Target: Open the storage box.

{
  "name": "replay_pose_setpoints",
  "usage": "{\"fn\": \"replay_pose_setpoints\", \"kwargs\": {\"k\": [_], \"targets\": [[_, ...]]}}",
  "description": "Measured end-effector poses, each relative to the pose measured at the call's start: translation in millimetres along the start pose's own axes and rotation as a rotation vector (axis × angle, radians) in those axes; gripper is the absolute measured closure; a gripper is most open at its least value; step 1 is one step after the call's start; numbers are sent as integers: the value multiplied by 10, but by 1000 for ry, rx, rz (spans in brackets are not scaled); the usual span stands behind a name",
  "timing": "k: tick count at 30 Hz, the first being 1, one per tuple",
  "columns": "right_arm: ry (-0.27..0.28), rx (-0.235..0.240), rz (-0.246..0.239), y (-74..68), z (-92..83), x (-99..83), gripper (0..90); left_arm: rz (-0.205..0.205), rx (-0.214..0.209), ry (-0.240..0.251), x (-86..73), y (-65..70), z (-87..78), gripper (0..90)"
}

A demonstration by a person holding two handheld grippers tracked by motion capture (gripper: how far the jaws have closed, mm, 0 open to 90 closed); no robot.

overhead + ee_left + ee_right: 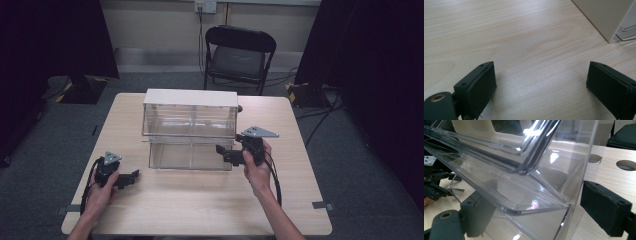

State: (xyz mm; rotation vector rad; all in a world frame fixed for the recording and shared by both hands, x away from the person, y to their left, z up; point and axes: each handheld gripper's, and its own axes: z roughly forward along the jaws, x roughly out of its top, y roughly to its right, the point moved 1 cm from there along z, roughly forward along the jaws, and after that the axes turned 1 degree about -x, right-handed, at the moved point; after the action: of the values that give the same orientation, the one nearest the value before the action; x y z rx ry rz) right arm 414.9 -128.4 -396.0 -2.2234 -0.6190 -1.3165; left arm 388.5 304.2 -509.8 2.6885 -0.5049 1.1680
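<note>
Nearest to the camera in the high view are your 2 forearms, which come in from the bottom edge, and each hand holds one gripper over the wooden table (200,200). Your left gripper (131,177) is low over the front left part of the table, well apart from the clear display case (190,131), and it points toward the right. In the left gripper view its 2 black jaws stand wide apart with only bare wood between them, so this gripper is wide and holds nothing; the pale corner of the case (609,17) shows at the top right of that view.

Your right gripper (223,151) is at the front right corner of the case and points to the left, toward it. In the right gripper view the jaws are also wide: one pad (477,216) shows behind the clear plastic and the other pad (605,207) is outside, beside the right wall of the case. The open front flap of the case (519,202) lies tilted between them. I cannot tell if a pad touches the plastic.

The case stands in the middle of the table, a little toward the back, with a white top and 2 clear levels. Behind the table a black folding chair (239,55) stands on the grey floor
</note>
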Motion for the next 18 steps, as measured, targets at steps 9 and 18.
{"fn": "replay_pose_setpoints", "kwargs": {"k": [9,18], "targets": [[2,-1,1,-1,1,-2,136,1,0,-1,0,-1,0,85],[3,-4,7,-5,1,-7,136,1,0,-1,0,-1,-1,85]]}}
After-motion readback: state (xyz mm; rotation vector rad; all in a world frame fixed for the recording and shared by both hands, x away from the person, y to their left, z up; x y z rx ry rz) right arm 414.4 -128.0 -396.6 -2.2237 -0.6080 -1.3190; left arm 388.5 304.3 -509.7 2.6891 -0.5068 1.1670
